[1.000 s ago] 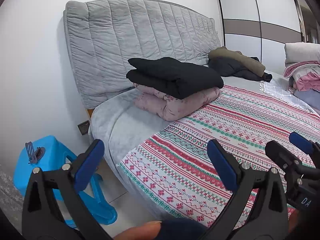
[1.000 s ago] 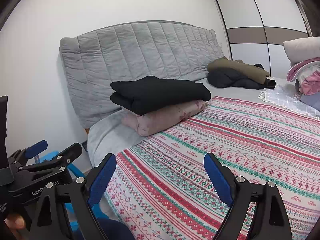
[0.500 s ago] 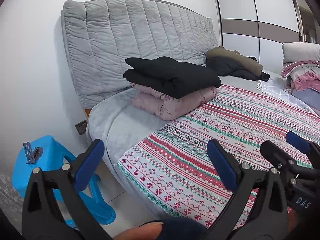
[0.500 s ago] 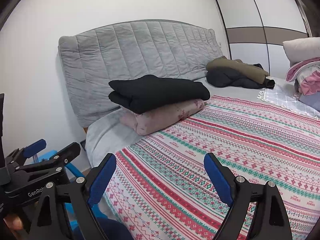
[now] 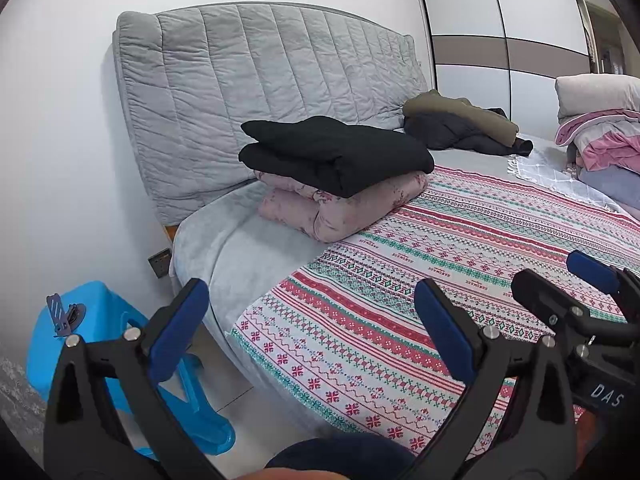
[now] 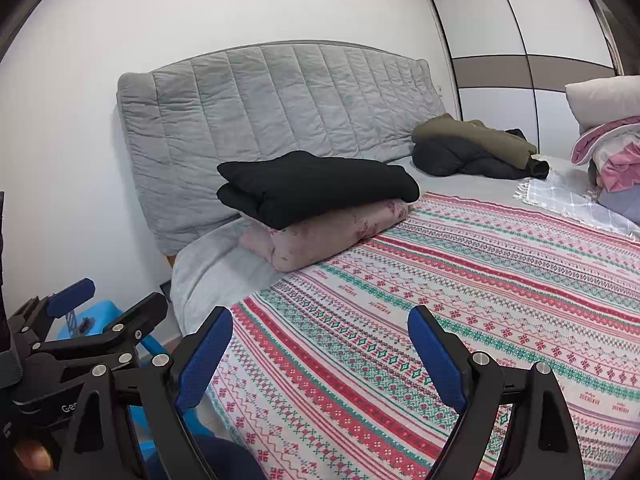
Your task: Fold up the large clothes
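Observation:
A folded black garment [image 5: 340, 152] [image 6: 316, 186] lies on top of a folded pink floral garment [image 5: 344, 204] [image 6: 320, 232] near the head of the bed. Farther back, an unfolded olive and dark jacket heap [image 5: 460, 124] [image 6: 476, 148] rests against the headboard. My left gripper [image 5: 310, 320] hovers open over the bed's near corner, nothing between its blue pads. Beside it, my right gripper [image 6: 320, 354] is also open and empty above the patterned blanket [image 6: 460, 300]. Each gripper shows in the other's view: the right gripper [image 5: 560, 280], the left gripper [image 6: 116, 300].
A grey quilted headboard [image 5: 260, 88] stands against the white wall. A blue plastic stool [image 5: 100, 320] sits on the floor left of the bed. Stacked pink and white bedding [image 5: 600, 140] is at the far right. A sliding wardrobe [image 5: 500, 40] closes off the back.

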{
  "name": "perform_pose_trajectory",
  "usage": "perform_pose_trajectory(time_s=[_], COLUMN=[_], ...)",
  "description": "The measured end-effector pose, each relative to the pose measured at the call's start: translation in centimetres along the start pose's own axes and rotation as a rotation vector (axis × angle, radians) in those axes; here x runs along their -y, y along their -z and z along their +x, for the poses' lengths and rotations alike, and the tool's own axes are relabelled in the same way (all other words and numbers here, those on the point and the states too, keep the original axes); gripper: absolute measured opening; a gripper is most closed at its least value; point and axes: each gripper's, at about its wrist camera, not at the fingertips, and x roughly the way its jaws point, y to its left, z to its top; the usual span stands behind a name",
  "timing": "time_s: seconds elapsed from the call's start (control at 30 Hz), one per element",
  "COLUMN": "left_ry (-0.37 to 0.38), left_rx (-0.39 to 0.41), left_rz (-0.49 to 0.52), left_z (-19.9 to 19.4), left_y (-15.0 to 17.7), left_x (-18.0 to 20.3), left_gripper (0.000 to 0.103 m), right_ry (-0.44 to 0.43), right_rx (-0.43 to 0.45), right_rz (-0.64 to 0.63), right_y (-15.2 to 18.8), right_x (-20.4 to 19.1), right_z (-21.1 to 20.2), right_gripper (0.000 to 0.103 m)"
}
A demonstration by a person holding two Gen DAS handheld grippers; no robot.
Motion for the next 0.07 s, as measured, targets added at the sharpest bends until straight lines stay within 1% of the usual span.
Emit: perform_pose_trajectory(time_s=[0.07], left_ry=[-0.002], left_rx=[-0.002], left_rz=[-0.002], left_z=[0.04], left_y=[-0.01], left_x=[-0.05], left_gripper=[0.102], right_ry=[-0.001], right_rx=[0.000], right_rz=[0.000], right_y=[-0.02], right_x=[0.00], right_z=[0.00], right_gripper=[0.090])
